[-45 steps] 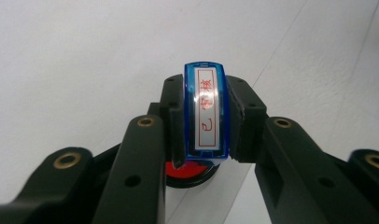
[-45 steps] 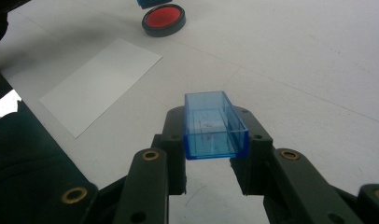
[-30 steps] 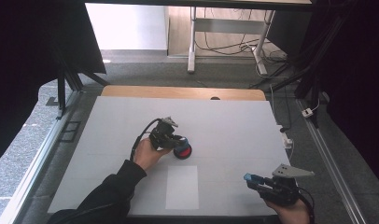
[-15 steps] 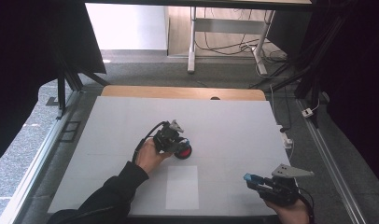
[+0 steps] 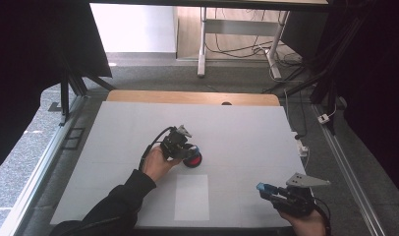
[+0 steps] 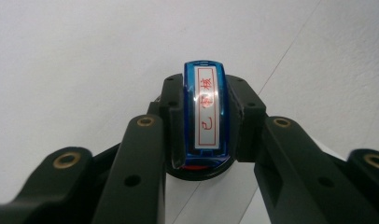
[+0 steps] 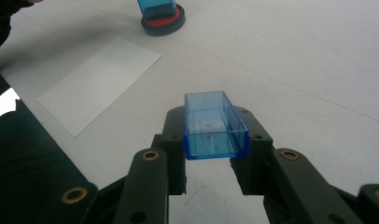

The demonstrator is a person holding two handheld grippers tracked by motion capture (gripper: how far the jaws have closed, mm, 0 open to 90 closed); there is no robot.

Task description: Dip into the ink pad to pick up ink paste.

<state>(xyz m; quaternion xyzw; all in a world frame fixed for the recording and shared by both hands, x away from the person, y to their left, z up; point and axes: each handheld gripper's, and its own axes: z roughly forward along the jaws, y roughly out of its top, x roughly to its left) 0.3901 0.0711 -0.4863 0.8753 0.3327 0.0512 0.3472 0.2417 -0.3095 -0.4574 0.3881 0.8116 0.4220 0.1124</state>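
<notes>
In the left gripper view, a blue stamp (image 6: pixel 205 112) with a white label and red characters stands upright, clamped between my two black jaws. Its lower end rests in a round black ink pad (image 6: pixel 197 171) with a red centre. From above, my left gripper (image 5: pixel 186 150) is at mid-table over that ink pad (image 5: pixel 193 159). My right gripper (image 7: pixel 211 137), near the front right of the table, is shut on a clear blue rectangular cap (image 7: pixel 213 125) with its open side up. The same cap (image 5: pixel 263 188) shows at the gripper's tip in the high view.
A white sheet of paper (image 5: pixel 191 196) lies on the white table mat (image 5: pixel 246 132) near the front edge, between the two hands. A wooden strip (image 5: pixel 187 97) runs along the table's far edge. A cable trails from the left gripper.
My left gripper has shifted slightly to the right, over the ink pad, with the stamp in it. The right gripper and its cap have stayed put.
</notes>
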